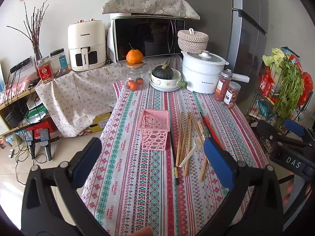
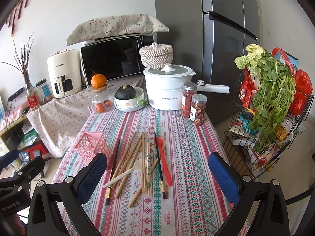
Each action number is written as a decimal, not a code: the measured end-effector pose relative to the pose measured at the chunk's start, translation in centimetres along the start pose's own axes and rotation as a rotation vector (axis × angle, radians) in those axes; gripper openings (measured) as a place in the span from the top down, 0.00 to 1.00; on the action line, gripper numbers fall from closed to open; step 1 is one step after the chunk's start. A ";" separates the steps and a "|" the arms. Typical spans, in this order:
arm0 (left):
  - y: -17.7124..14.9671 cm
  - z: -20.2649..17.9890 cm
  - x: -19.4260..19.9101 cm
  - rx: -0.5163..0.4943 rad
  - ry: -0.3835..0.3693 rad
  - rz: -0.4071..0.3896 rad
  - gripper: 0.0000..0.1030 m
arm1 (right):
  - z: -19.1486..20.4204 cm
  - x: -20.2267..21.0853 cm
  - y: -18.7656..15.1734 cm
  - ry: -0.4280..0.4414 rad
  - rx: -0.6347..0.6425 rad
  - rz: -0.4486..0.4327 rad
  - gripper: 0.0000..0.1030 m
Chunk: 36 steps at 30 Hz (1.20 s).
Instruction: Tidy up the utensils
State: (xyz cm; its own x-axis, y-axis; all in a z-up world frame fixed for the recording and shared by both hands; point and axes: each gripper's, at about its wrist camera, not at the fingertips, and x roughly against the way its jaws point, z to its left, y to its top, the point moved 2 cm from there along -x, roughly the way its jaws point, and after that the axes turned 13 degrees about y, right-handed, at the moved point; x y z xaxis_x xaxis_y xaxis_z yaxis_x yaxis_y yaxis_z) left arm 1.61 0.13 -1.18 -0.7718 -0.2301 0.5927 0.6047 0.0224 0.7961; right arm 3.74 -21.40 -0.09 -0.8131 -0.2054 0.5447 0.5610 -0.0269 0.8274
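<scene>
Left gripper and right gripper both spread wide, empty. Chopsticks, white spoon, red spoon lie loose on tablecloth right of pink basket, long axes running mostly near-to-far, fanned.

The right tongs stand wide open in the lower part of the frame, holding nothing. Between their blue pads, on the patterned tabletop, lies a loose pile of wooden chopsticks, black chopsticks, a white spoon and a red spoon. A pink basket stands at the left of the pile. The left tongs show at the left edge.
</scene>
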 end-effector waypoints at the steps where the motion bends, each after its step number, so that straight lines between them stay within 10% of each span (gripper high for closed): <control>1: 0.0 0.0 0.0 0.001 -0.002 0.000 0.00 | 0.0 0.0 0.1 0.001 0.000 0.001 0.00; 13: 1.6 -2.6 -3.6 -0.081 -0.113 0.127 0.00 | -2.8 -1.7 1.8 -0.022 -0.034 0.016 0.00; 25: 6.2 -10.0 -11.5 -0.245 -0.179 0.324 0.01 | -8.0 -9.2 4.7 -0.018 -0.082 0.253 0.00; 36: 4.6 -15.7 -23.3 -0.272 -0.139 0.609 0.45 | -14.7 -16.3 -0.4 0.055 -0.332 0.450 0.00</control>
State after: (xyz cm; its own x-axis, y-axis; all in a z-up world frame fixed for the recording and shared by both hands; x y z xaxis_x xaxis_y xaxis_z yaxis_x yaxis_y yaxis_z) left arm 25.52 -9.68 -13.24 -0.2853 -0.1267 0.9500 0.9532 -0.1412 0.2674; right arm 19.10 -32.43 -11.30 -0.4777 -0.3179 0.8190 0.8769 -0.2291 0.4225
